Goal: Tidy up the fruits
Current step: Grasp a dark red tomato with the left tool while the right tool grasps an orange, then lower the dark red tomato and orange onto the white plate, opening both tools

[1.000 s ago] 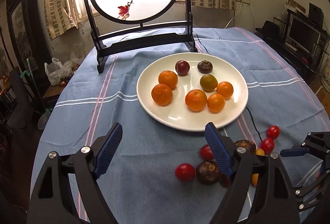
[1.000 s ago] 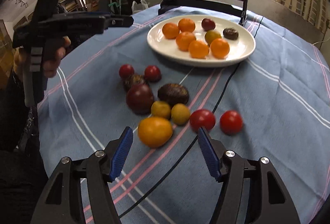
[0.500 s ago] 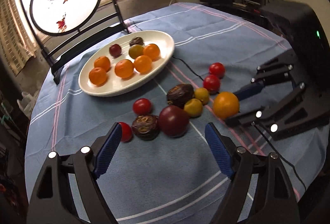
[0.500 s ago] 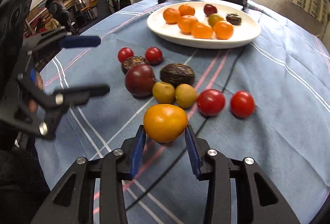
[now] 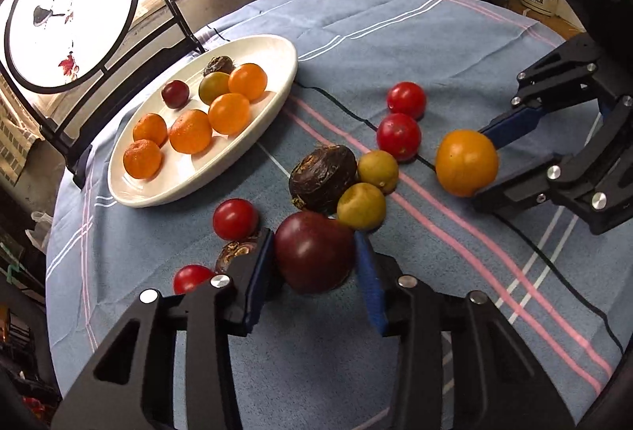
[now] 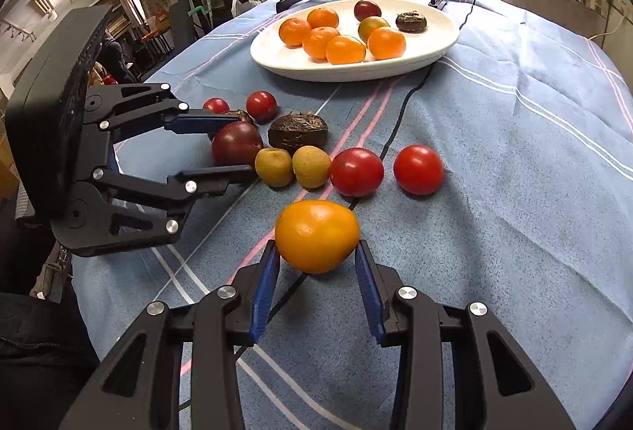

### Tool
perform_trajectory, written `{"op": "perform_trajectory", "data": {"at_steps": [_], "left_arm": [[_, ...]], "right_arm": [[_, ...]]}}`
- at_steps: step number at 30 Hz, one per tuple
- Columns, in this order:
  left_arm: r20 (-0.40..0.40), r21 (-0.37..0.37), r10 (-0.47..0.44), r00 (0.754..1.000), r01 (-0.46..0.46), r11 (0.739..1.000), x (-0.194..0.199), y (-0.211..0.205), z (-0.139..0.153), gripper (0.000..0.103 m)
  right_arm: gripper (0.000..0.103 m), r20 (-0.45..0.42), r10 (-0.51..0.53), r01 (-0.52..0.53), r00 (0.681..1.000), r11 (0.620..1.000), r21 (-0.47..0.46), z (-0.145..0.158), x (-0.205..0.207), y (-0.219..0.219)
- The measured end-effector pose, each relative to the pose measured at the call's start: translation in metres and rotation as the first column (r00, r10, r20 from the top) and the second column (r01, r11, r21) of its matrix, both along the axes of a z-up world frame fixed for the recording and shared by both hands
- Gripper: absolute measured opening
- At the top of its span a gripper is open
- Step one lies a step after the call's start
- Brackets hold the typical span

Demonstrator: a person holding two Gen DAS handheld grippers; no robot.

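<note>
My left gripper (image 5: 312,236) has its jaws closing, and both blue pads press on a dark purple round fruit (image 5: 314,252) lying on the blue cloth. In the right wrist view the left gripper (image 6: 237,145) clasps the purple fruit (image 6: 236,142) from the left. My right gripper (image 6: 316,248) is shut on a large orange fruit (image 6: 316,234) close to the cloth. The left wrist view shows this right gripper (image 5: 480,161) with the orange fruit (image 5: 467,161) at the right. A white plate (image 5: 158,192) further back holds several oranges and darker fruits.
Loose on the cloth lie red tomatoes (image 6: 356,172), two yellow-green fruits (image 6: 311,166) and a wrinkled brown fruit (image 6: 297,131). A black cable (image 6: 399,117) runs across the cloth. A round painted screen on a black stand (image 5: 67,14) rises behind the plate.
My left gripper swung down towards the loose fruits and closed around the dark purple fruit. My right gripper closed on the orange fruit and has since stayed put.
</note>
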State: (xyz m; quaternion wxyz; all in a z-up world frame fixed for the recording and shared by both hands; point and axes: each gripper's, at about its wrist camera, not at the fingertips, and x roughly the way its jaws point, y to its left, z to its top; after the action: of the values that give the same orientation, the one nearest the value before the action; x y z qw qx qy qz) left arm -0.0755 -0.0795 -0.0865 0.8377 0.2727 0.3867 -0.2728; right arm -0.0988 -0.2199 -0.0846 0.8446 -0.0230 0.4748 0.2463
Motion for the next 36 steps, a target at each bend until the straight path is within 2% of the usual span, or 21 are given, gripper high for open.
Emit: {"op": "perform_trajectory", "data": {"at_steps": [5, 12, 18, 22, 27, 30, 34, 36], "left_arm": [[-0.025, -0.058, 0.020, 1.000, -0.021, 0.998, -0.006, 0.013, 0.008, 0.040], [-0.007, -0.173, 0.096, 0.995, -0.096, 0.980, -0.008, 0.038, 0.040, 0.040], [0.029, -0.235, 0.201, 0.979, -0.188, 0.954, 0.019, 0.050, 0.073, 0.040], [0.032, -0.286, 0.281, 0.959, -0.261, 0.922, 0.052, 0.054, 0.096, 0.040], [0.010, -0.322, 0.348, 0.937, -0.327, 0.889, 0.100, 0.051, 0.111, 0.040], [-0.015, -0.316, 0.371, 0.928, -0.357, 0.879, 0.124, 0.047, 0.107, 0.040], [-0.008, -0.257, 0.408, 0.913, -0.396, 0.881, 0.150, 0.038, 0.089, 0.040], [-0.036, -0.248, 0.413, 0.910, -0.409, 0.878, 0.160, 0.037, 0.080, 0.040]], "right_arm": [[0.039, 0.006, 0.006, -0.007, 1.000, 1.000, 0.003, 0.002, -0.003, 0.002], [0.039, 0.031, 0.035, -0.035, 0.999, 0.999, -0.003, 0.011, -0.006, 0.013], [0.039, 0.134, 0.034, -0.035, 0.990, 0.999, 0.004, 0.049, 0.009, 0.017], [0.039, 0.208, 0.018, -0.022, 0.978, 1.000, 0.018, 0.077, 0.033, 0.020], [0.039, 0.250, -0.028, 0.018, 0.968, 0.999, 0.045, 0.098, 0.082, 0.020], [0.039, 0.247, -0.060, 0.048, 0.967, 0.997, 0.053, 0.100, 0.118, 0.020], [0.040, 0.218, -0.100, 0.093, 0.971, 0.995, 0.040, 0.089, 0.162, 0.020], [0.040, 0.201, -0.113, 0.109, 0.973, 0.994, 0.030, 0.082, 0.178, 0.019]]}}
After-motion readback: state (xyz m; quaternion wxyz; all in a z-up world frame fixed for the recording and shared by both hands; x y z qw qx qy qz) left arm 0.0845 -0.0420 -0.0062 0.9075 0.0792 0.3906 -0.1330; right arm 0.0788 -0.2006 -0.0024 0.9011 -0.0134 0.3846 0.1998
